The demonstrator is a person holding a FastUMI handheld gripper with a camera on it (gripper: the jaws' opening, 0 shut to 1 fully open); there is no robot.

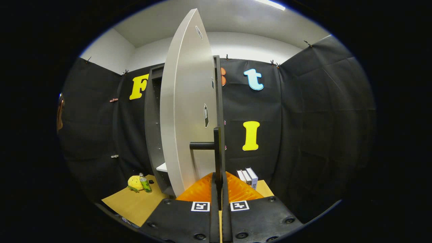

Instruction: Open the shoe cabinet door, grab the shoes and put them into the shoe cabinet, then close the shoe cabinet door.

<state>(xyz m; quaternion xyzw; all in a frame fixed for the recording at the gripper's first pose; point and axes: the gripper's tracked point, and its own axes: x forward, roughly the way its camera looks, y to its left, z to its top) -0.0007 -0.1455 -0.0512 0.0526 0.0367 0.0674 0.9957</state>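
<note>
The shoe cabinet (152,135) is a tall dark unit standing against the booth wall, with a pale shelf (162,167) showing inside near its bottom. Its light grey door (184,111) is swung well open, edge-on to me. A black bar handle (216,148) runs vertically on a short black post (201,145) off the door face. My gripper (218,190) is shut on the lower end of this handle, which sits pinched between both fingers.
A yellow plush toy (135,183) and a small green bottle (145,184) lie on the tan surface (135,204) left of the cabinet. A few upright white boxes (249,177) stand to its right. Part of a person (60,113) shows far left.
</note>
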